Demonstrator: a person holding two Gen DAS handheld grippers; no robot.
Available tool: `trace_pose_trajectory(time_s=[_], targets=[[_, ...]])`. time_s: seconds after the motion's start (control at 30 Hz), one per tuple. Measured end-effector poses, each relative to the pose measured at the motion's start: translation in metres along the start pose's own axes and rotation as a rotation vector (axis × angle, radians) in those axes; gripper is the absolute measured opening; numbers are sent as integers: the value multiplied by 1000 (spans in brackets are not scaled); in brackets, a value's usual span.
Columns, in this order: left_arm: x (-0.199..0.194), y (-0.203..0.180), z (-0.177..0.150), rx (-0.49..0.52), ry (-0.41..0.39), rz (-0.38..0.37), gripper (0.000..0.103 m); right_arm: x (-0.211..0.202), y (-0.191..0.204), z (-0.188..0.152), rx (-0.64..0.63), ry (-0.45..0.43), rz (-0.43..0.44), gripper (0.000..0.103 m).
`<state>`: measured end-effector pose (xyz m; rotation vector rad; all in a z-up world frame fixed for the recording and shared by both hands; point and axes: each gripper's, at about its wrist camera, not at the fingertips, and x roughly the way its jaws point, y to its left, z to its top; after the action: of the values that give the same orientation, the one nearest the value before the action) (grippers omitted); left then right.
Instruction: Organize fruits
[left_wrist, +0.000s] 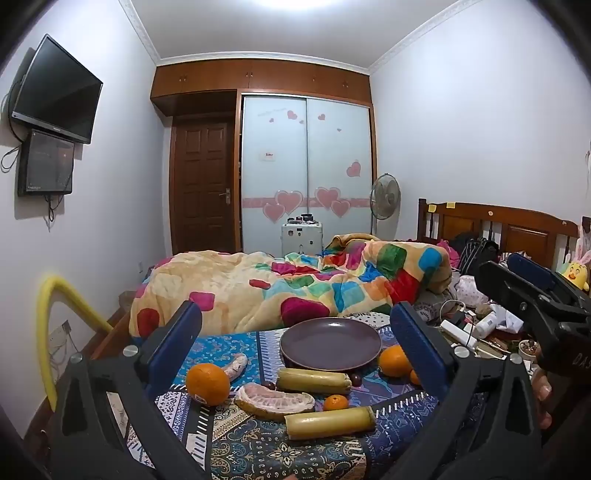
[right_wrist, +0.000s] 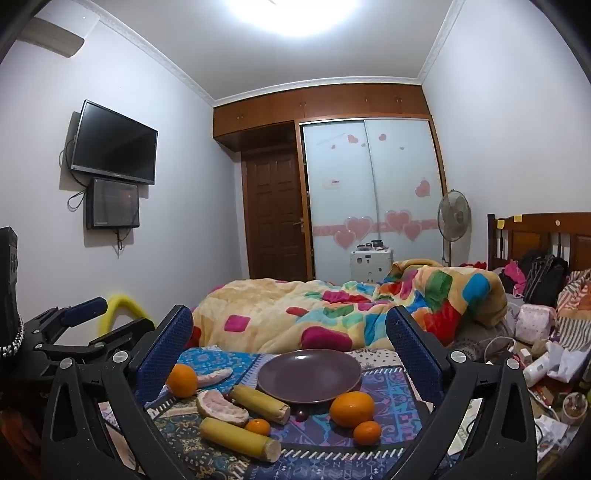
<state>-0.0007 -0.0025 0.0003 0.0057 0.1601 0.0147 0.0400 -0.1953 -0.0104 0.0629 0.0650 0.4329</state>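
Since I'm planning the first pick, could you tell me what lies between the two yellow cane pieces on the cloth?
A small tangerine and the end of a peeled pomelo wedge lie between the two cane pieces, clearest in the right wrist view.

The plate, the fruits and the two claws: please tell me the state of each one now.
Plate: empty, on the patterned cloth.
Large oranges: whole, unpeeled, beside the plate.
Small mandarins: whole, on the cloth.
Pomelo segment: peeled, on the cloth.
Yellow stalk pieces: cut, lying flat.
Left claw: open, empty.
Right claw: open, empty.
Door: closed.
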Motion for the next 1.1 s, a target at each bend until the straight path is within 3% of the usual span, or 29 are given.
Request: trace_pose_trajectory(time_s=[1.1], targets=[[0,3,2,-14,3,-18,103,0,8,-4,-1,-16,9,103]])
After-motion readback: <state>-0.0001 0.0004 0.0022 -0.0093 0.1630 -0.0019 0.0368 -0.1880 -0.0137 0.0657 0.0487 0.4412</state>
